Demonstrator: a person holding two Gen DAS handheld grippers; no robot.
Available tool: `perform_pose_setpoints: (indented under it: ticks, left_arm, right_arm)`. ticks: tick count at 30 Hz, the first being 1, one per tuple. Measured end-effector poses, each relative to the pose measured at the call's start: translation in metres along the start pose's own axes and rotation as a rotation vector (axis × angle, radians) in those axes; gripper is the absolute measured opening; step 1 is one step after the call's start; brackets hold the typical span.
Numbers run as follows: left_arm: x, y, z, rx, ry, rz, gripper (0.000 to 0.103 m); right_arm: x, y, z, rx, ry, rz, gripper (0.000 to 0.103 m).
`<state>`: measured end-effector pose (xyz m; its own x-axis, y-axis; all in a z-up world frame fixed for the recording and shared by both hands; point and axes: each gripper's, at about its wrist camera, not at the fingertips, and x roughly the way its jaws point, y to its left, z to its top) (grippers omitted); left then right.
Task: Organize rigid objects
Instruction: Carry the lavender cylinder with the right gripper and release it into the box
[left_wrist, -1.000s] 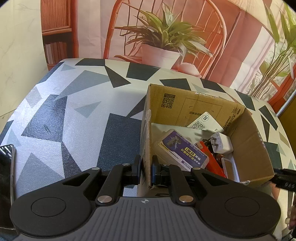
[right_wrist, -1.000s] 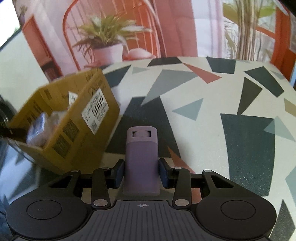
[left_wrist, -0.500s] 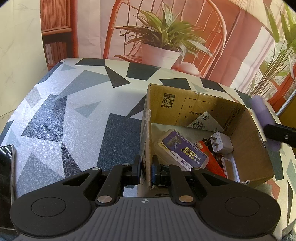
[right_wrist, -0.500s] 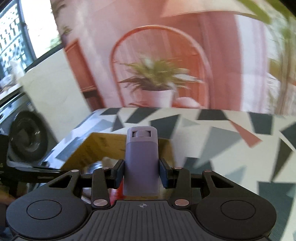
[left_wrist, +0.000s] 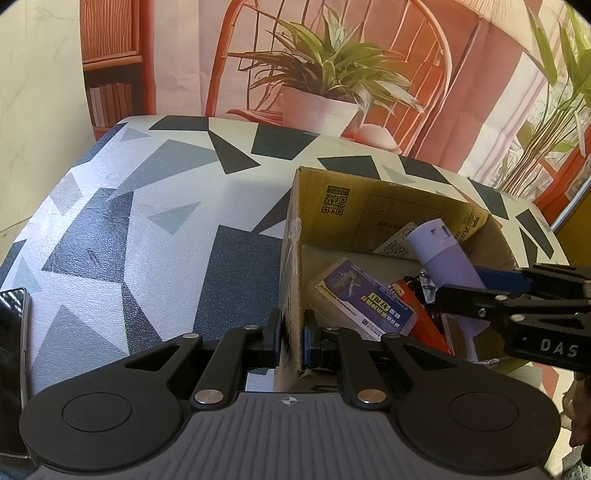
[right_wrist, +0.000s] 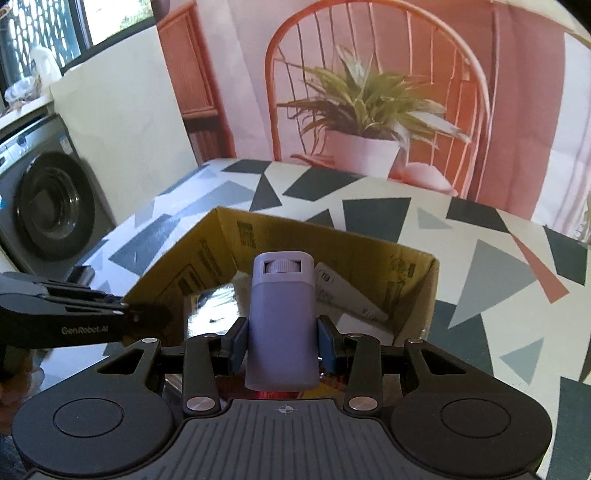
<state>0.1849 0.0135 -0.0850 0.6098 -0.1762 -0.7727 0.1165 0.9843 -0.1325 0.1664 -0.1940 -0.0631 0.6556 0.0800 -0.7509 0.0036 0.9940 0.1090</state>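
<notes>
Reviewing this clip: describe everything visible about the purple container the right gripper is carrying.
The purple container is a matte, plastic-looking oblong with rounded edges. Its top has a rectangular window showing a small ribbed wheel. The right gripper is shut on its lower sides, holding it above the open cardboard box, top pointing away from the gripper. Nothing else touches it. No label shows.

Left gripper (left_wrist: 291, 334): pitched downward, jaws clamped tight on the near wall of the cardboard box (left_wrist: 295, 258). Right gripper (right_wrist: 282, 338): pitched downward over the open box, jaws closed on the sides of a lilac bottle (right_wrist: 282, 317), held lengthwise between the pads.
</notes>
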Motion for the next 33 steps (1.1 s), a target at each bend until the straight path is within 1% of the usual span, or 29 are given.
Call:
perform_pose_setpoints:
  ticks: [6,11,17,20,22,25,27,28,30,31,32,33]
  left_arm:
    - [0.000,0.000,0.000,0.000,0.000,0.001,0.012]
    - [0.000,0.000,0.000,0.000,0.000,0.000,0.012]
    - [0.000,0.000,0.000,0.002,0.000,0.001,0.012]
    - [0.000,0.000,0.001,0.003,0.000,0.001,0.012]
    - [0.000,0.000,0.001,0.004,0.001,0.001,0.012]
    - [0.000,0.000,0.001,0.005,0.001,0.001,0.012]
    - [0.000,0.000,0.001,0.004,0.001,0.001,0.012]
    - [0.000,0.000,0.001,0.004,0.001,0.001,0.012]
    - [0.000,0.000,0.001,0.004,0.002,0.002,0.012]
    - [-0.001,0.000,0.001,0.004,0.002,0.002,0.012]
    - [-0.001,0.000,0.001,0.005,0.001,0.002,0.012]
    - [-0.002,-0.001,0.001,0.008,-0.001,0.003,0.012]
  right_arm:
    - [0.006,0.000,-0.004,0.000,0.028,-0.028,0.037]
    - [0.007,0.003,-0.005,-0.010,0.042,-0.029,0.037]
    - [0.009,0.009,-0.006,-0.033,0.080,-0.043,0.037]
    - [0.005,0.010,-0.007,-0.031,0.074,-0.048,0.038]
    - [0.002,0.010,-0.006,-0.027,0.068,-0.057,0.040]
    - [-0.003,0.010,-0.006,-0.025,0.055,-0.081,0.051]
    - [-0.008,0.009,-0.006,-0.020,0.041,-0.093,0.061]
    - [-0.011,0.009,-0.006,-0.018,0.034,-0.099,0.063]
    - [-0.017,0.008,-0.006,-0.011,0.018,-0.117,0.075]
    - [-0.020,0.007,-0.006,-0.007,0.011,-0.125,0.080]
    - [-0.023,0.007,-0.006,0.000,0.001,-0.136,0.088]
    - [-0.027,0.006,-0.006,0.008,-0.011,-0.136,0.091]
